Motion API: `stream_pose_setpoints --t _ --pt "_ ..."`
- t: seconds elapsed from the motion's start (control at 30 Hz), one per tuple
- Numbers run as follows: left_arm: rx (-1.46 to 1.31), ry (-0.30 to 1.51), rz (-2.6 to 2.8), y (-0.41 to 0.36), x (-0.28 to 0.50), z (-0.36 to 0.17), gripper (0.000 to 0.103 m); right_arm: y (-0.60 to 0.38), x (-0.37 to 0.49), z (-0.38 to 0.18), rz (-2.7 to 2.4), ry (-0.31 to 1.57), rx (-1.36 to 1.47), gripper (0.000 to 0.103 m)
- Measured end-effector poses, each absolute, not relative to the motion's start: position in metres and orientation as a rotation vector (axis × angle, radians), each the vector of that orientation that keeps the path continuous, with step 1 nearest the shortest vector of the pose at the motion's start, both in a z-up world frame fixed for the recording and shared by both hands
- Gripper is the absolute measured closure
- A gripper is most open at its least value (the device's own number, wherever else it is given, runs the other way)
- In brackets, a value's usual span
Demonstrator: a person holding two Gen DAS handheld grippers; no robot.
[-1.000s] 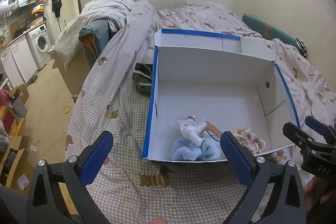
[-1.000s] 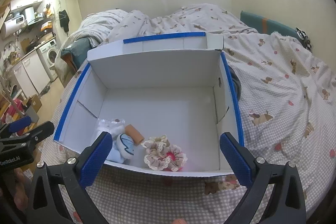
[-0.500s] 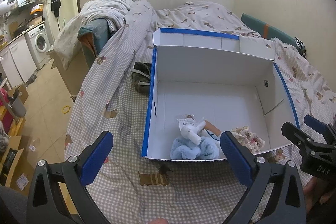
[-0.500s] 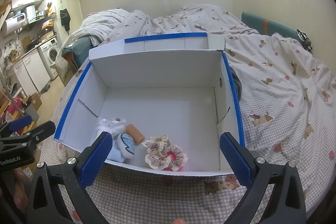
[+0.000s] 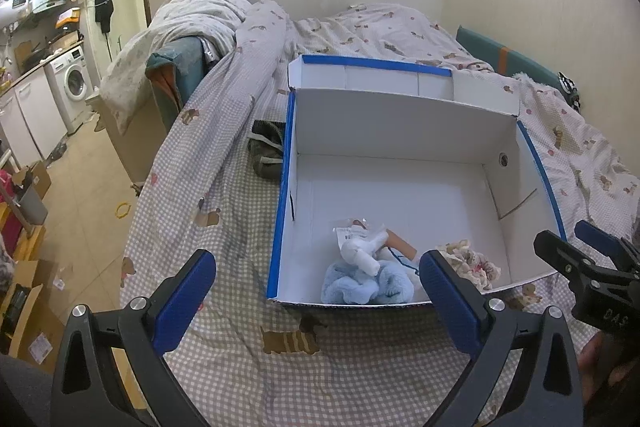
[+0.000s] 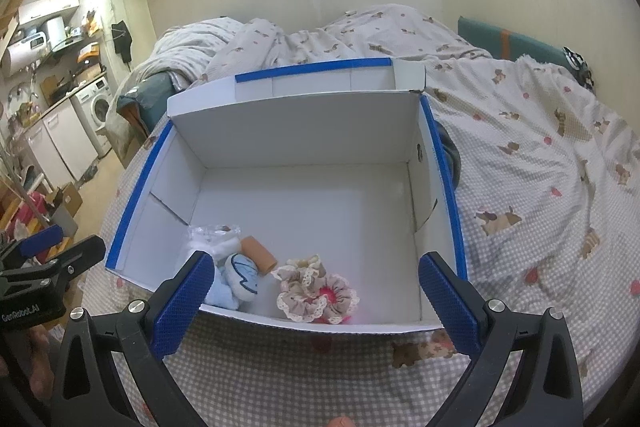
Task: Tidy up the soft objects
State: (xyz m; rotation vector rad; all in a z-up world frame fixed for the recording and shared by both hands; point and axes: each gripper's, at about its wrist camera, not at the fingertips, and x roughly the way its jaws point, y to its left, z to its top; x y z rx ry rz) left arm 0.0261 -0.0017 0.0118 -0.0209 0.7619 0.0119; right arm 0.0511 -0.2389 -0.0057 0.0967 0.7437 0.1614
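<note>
Cardboard, white inside and edged with blue tape, forms the open box [image 6: 304, 195] sitting on the checked bedspread [image 6: 540, 187] of the bed. The soft objects lie bunched along its near wall: a fluffy light-blue plush [image 5: 352, 287] with a white limb on top, a crinkled clear bag [image 6: 212, 231], a tan roll [image 6: 258, 253], and a beige lace-trimmed scrunchie [image 6: 316, 293] with a pink centre, just beside the plush pile toward the box's right side. A dark garment [image 5: 266, 151] lies on the bed against the box's outer left wall. The left hand-held gripper [image 5: 316, 299] and the right hand-held gripper [image 6: 310, 301] each hover near the box's front edge, blue pads spread wide, empty. Compared with half a second ago, both sit almost unchanged, the box drifting only slightly in the left view.
</note>
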Motion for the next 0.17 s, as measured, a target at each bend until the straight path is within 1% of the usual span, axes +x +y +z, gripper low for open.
stream_pose_setpoints --t 0.17 --pt "-0.017 0.757 0.006 -0.0031 0.0252 0.0125 0.001 -0.2416 0.0527 -0.0064 0.171 0.753 0.113 0.0"
